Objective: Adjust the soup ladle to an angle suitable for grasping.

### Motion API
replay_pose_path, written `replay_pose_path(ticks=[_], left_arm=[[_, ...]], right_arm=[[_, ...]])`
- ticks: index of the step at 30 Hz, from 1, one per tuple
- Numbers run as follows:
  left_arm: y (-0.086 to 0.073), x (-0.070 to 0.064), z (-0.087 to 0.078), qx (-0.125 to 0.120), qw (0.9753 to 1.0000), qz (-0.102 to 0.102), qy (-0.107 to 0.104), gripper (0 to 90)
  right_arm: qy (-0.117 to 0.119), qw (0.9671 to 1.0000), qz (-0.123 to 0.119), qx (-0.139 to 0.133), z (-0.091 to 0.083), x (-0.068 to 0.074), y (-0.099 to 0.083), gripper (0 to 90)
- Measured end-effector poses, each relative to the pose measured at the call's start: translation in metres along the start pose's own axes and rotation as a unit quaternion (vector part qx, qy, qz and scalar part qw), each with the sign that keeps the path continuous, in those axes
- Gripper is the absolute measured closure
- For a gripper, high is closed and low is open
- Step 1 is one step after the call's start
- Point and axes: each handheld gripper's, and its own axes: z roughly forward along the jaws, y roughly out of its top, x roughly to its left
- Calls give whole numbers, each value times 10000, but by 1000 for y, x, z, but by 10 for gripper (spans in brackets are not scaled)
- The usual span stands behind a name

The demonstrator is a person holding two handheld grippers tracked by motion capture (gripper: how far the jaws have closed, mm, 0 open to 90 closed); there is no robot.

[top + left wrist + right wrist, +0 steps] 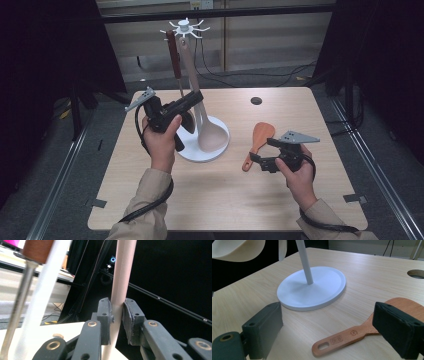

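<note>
Beige and long-handled, the ladle [207,131] is hanging on the white stand [192,75], its handle pinched between the left gripper [116,315] jaws. Right of the stand, the right gripper [257,155] is gaping wide over the wooden spatula [362,332] lying on the table [225,200].

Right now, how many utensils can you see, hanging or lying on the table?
3. A beige ladle and a brown-handled utensil hang on the white rack; a wooden rice paddle lies flat on the table. Others could be hidden.

A light wooden table [220,200] carries a white stand [186,150] and a wooden spatula [258,142].
</note>
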Motion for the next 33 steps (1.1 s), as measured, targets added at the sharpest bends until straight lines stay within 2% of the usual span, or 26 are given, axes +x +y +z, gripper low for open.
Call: replay_pose_path(ticks=[10,12,15,20,33], left_arm=[[-2,9,-3,-138,9998,-75,99,730],[-2,10,-4,-137,9998,-27,117,725],[-3,12,-3,-218,9995,-60,229,715],[-4,15,-2,-331,9990,-102,277,699],[-5,13,1,-392,9984,69,409,694]], right_arm=[[63,10000,-8,19,1,2,0,86],[83,10000,-8,30,1,3,0,86],[106,9999,-34,27,2,4,0,86],[115,9999,-43,50,2,5,0,86],[159,9998,-125,62,1,7,2,86]])
